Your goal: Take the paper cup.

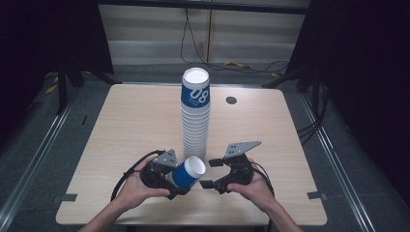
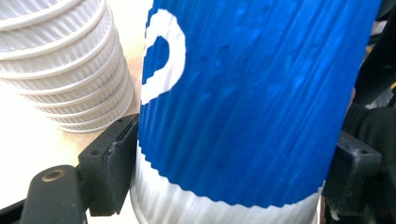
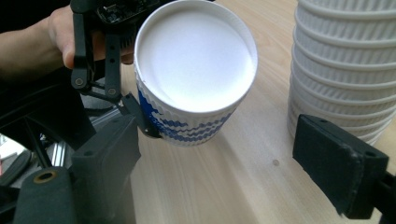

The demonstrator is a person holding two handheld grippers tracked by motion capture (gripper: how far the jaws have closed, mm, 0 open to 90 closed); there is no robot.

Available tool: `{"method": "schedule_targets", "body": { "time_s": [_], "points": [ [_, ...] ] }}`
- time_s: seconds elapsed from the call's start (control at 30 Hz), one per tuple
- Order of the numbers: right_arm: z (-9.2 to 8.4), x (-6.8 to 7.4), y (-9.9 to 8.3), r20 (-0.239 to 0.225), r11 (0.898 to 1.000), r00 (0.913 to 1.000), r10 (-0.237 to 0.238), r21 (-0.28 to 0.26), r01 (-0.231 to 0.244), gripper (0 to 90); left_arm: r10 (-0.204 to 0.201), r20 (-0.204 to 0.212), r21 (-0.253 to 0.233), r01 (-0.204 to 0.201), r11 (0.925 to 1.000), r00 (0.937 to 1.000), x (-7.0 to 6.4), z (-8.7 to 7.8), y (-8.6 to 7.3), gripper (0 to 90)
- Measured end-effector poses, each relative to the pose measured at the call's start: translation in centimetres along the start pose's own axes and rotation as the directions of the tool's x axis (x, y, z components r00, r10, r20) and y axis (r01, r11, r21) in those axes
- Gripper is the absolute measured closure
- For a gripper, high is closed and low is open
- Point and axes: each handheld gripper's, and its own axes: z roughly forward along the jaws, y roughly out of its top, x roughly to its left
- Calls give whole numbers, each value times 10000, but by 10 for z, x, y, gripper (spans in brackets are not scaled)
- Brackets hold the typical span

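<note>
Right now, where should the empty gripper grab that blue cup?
Probably at the open white rim of the blue cup, coming from the mouth side. The left gripper already clamps its blue wall, and the cup lies tilted with its mouth toward the open right gripper, beside the tall cup stack.

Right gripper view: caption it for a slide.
Open right gripper faces the blue ribbed paper cup held by the left gripper, beside the tall white cup stack.

Cup stack (image 1: 195, 113) on table (image 1: 130, 125) (wooden)
</note>
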Motion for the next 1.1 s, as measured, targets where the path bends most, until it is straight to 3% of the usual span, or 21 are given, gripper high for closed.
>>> {"method": "schedule_targets", "body": {
  "time_s": [0.23, 0.43, 0.53, 0.7, 0.77, 0.97, 1.1],
  "points": [
    [3, 1, 0, 88, 9971, 9993, -365, 678, 359, 139, 168, 85, 295, -170, 9994, 9998, -1, 4, 0, 181],
    [5, 4, 2, 160, 9834, 9956, -918, 1587, 881, 155, 574, 193, 911, -589, 9941, 9982, -5, 9, 4, 181],
    [7, 6, 3, 153, 9712, 9935, -1128, 2129, 1070, 178, 772, 202, 1216, -791, 9894, 9968, -8, 12, 6, 181],
    [13, 5, 2, 109, 9384, 9895, -1443, 3187, 1333, 190, 1021, 243, 1428, -1045, 9842, 9945, -14, 14, 9, 181],
    [14, 5, 2, 45, 9276, 9875, -1573, 3437, 1462, 177, 1138, 169, 1692, -1150, 9788, 9934, -15, 17, 8, 181],
    [16, 8, 4, -21, 9086, 9839, -1788, 3834, 1659, 172, 1367, 24, 1991, -1344, 9707, 9906, -15, 23, 10, 181],
    [19, 7, 3, -100, 9051, 9832, -1825, 3890, 1719, 172, 1543, -60, 2297, -1488, 9618, 9880, -17, 28, 12, 181]
  ]
}}
